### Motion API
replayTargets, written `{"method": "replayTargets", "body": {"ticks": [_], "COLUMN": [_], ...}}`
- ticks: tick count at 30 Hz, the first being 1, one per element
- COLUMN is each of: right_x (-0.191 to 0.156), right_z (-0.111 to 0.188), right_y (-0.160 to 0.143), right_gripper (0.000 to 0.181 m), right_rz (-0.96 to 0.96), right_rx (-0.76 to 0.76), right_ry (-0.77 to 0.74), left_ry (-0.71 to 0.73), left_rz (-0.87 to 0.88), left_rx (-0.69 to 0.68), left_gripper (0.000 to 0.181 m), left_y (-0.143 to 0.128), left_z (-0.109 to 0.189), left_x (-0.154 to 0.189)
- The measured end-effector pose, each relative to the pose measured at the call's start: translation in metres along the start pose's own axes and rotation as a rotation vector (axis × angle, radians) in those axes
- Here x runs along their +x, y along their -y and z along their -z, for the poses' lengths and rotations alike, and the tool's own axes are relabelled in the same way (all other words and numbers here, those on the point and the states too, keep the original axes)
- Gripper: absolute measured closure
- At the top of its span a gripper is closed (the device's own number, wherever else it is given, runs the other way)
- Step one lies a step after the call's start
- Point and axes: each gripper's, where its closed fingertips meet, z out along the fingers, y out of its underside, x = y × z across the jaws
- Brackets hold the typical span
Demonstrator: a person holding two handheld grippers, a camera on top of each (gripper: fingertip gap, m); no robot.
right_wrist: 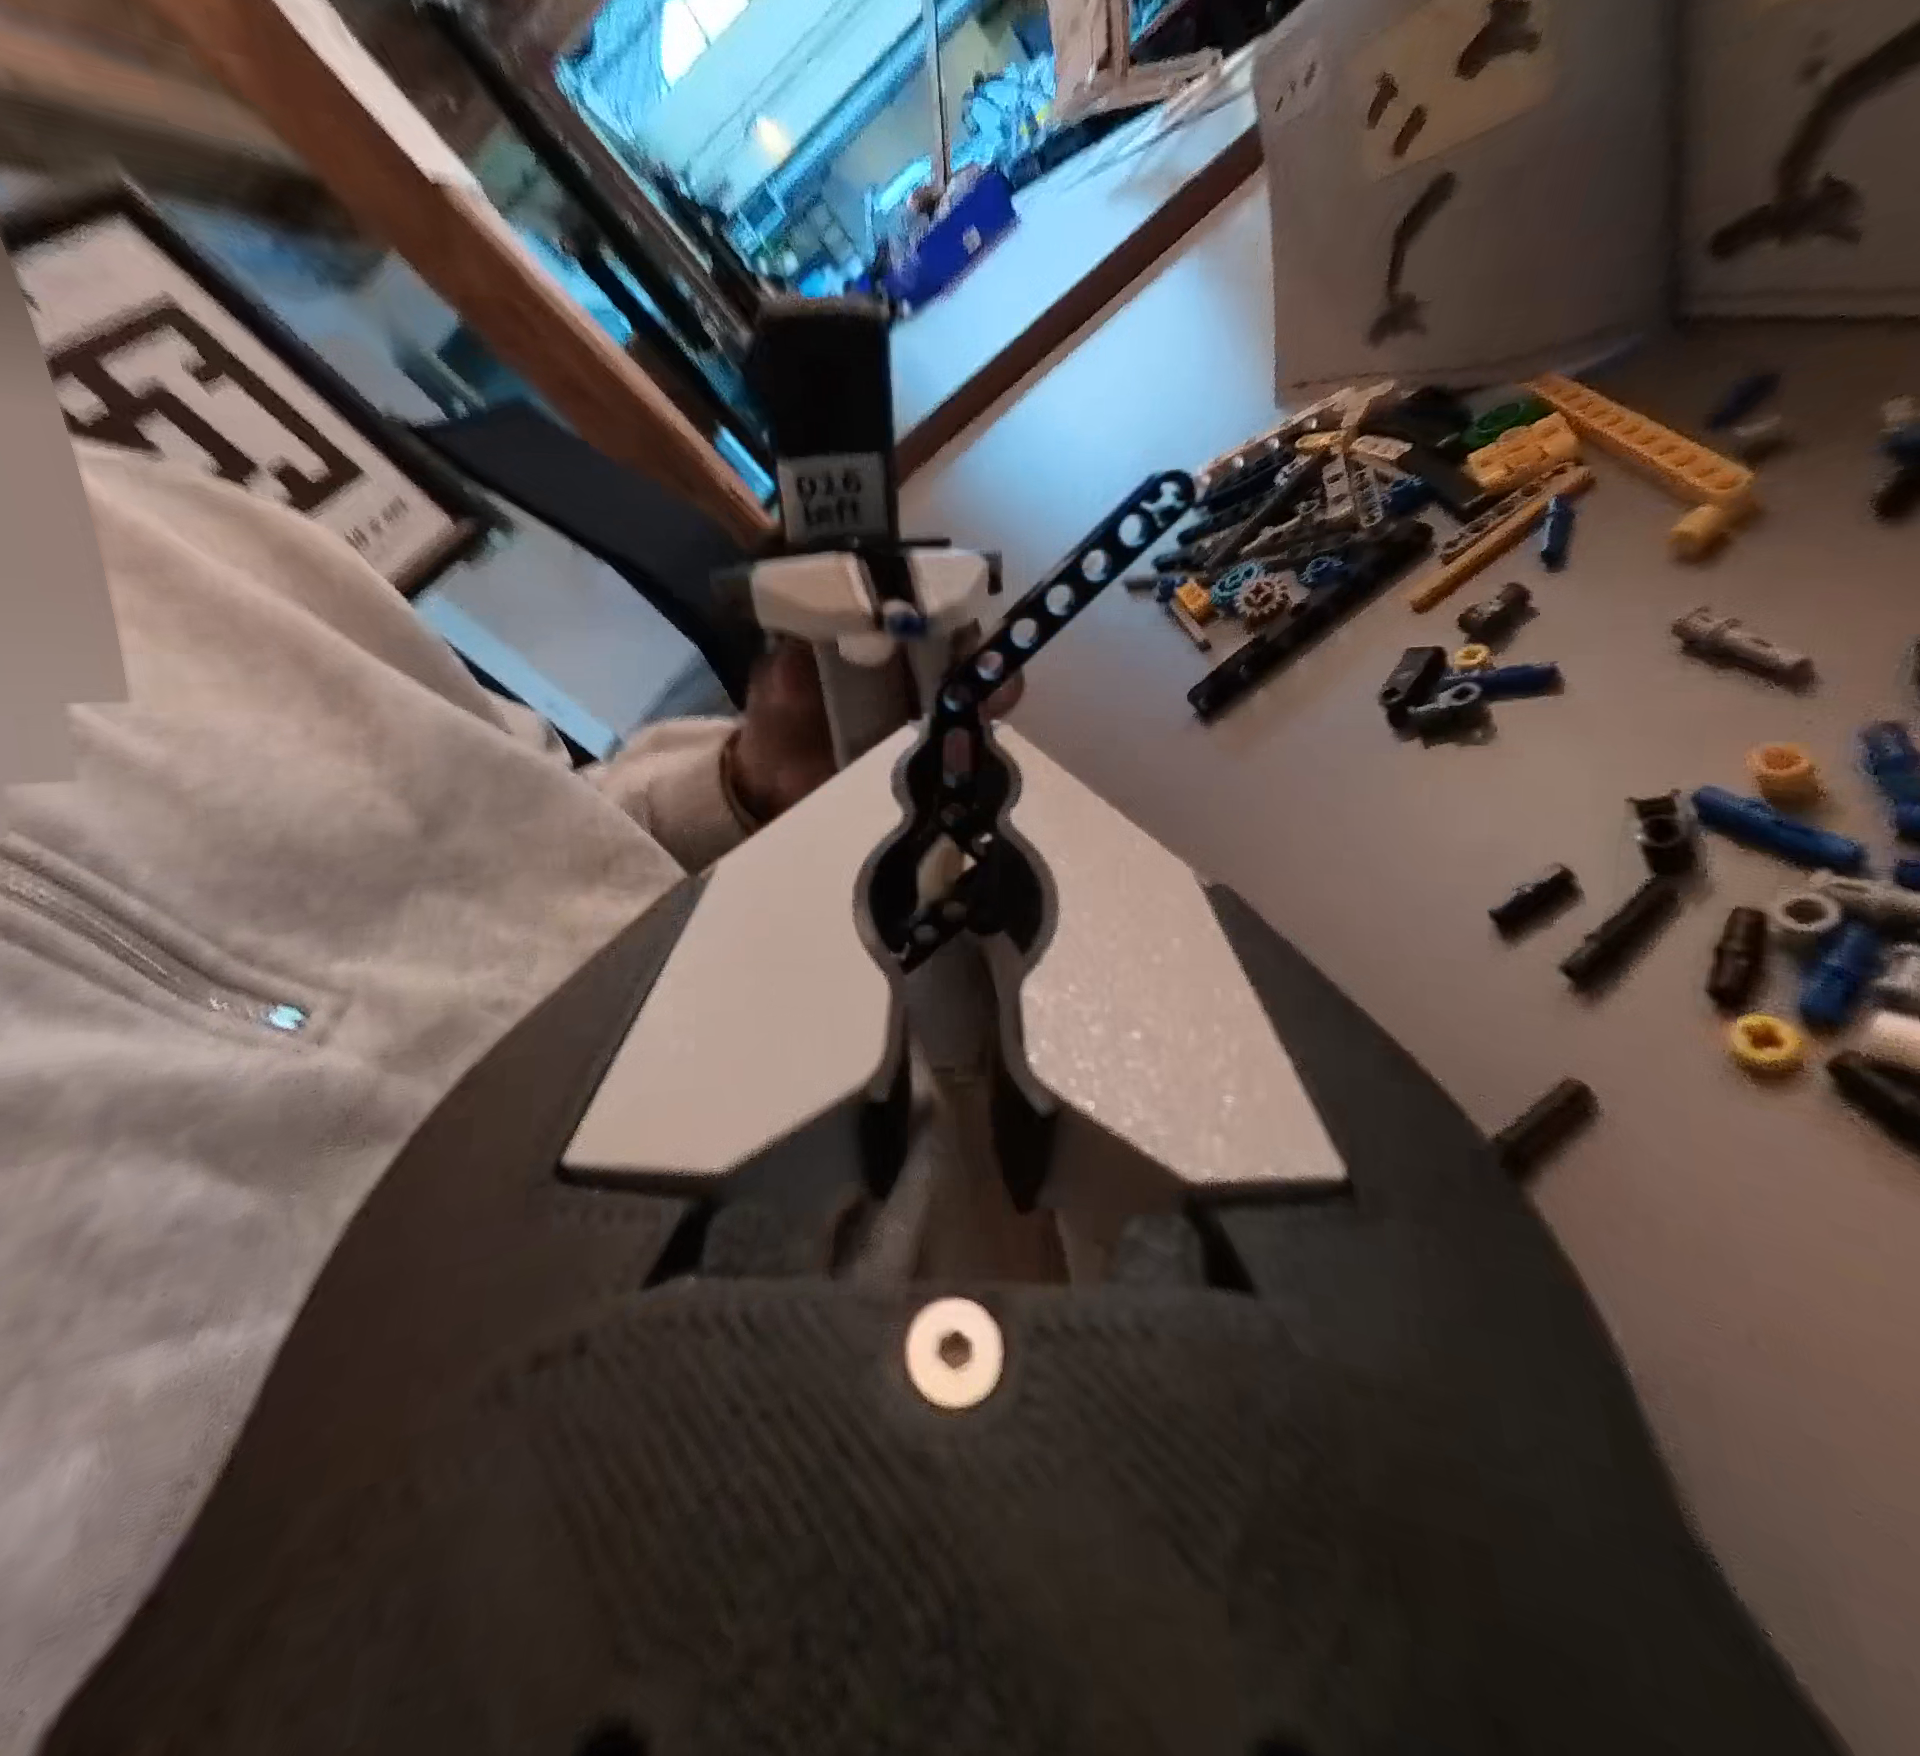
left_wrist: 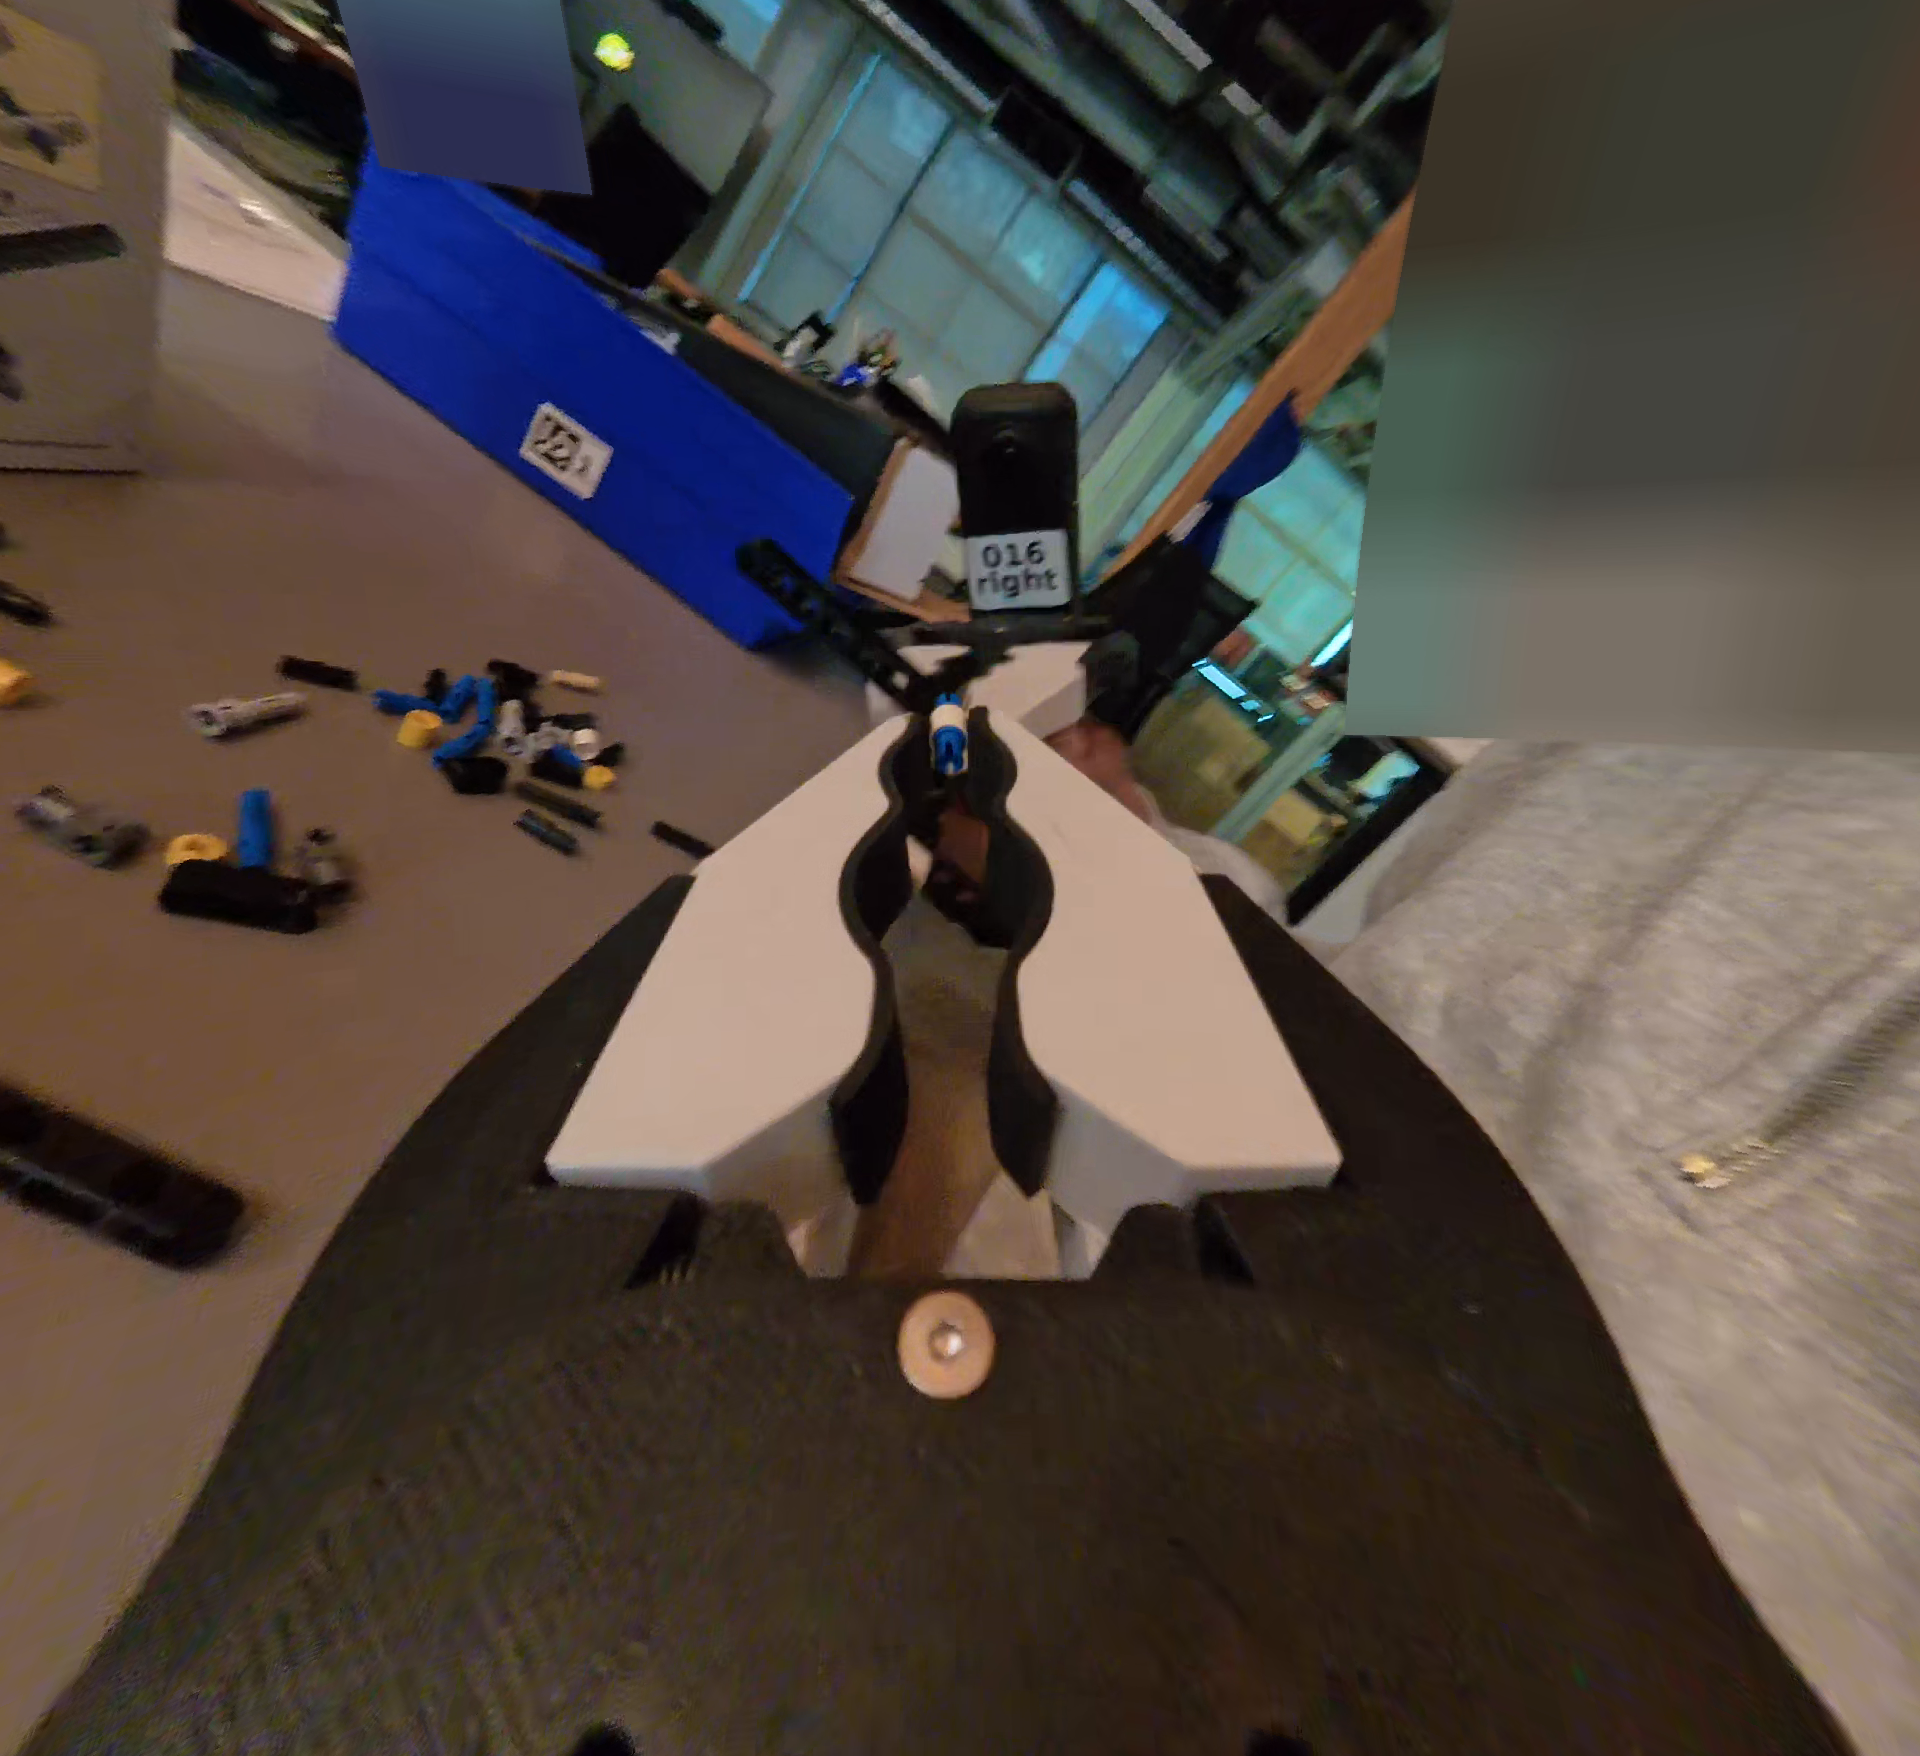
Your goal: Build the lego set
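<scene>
My left gripper [left_wrist: 948, 738] is shut on a small blue pin with a white bush [left_wrist: 947, 736], held upright at its fingertips, up in the air. My right gripper [right_wrist: 954, 771] is shut on a long black bent beam with holes [right_wrist: 1060, 600]; the beam runs through the jaws and sticks up and to the right. The two grippers face each other closely. In the left wrist view the right gripper [left_wrist: 971, 667] and its black beam [left_wrist: 821, 610] sit just beyond the pin. In the right wrist view the left gripper [right_wrist: 899, 620] shows with the blue pin [right_wrist: 902, 620] at its tips.
Loose black, blue and yellow parts [left_wrist: 499, 730] lie on the grey table [left_wrist: 436, 543] at left, more parts [right_wrist: 1403, 501] at upper right. A blue bin [left_wrist: 582, 397] stands behind. A white instruction stand [right_wrist: 1455, 148] is at back. A person's grey sleeve [right_wrist: 260, 927] is close. Only a small space, under 4 cm, lies between the two pairs of fingers.
</scene>
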Motion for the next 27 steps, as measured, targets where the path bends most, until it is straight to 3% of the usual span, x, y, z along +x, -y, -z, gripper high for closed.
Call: {"method": "replayTargets", "body": {"ticks": [2,8,19,27], "right_x": [-0.003,-0.006,-0.014,-0.012], "right_z": [-0.003,-0.009,-0.016,-0.018], "right_y": [-0.006,-0.01,-0.007,-0.008], "right_gripper": [0.177,0.177,0.177,0.177], "right_rz": [0.072,0.07,-0.033,-0.093], "right_rx": [-0.045,-0.039,0.018,0.024], "right_ry": [-0.007,0.031,0.127,0.15], "left_ry": [-0.075,-0.029,-0.112,-0.087], "left_rz": [0.078,0.036,0.113,0.067], "left_rx": [-0.013,-0.138,-0.079,-0.103], "left_gripper": [0.176,0.176,0.176,0.177], "left_y": [0.001,-0.014,-0.008,-0.011], "left_z": [0.003,0.006,0.005,0.005], "left_x": [0.005,-0.004,0.002,0.0]}}
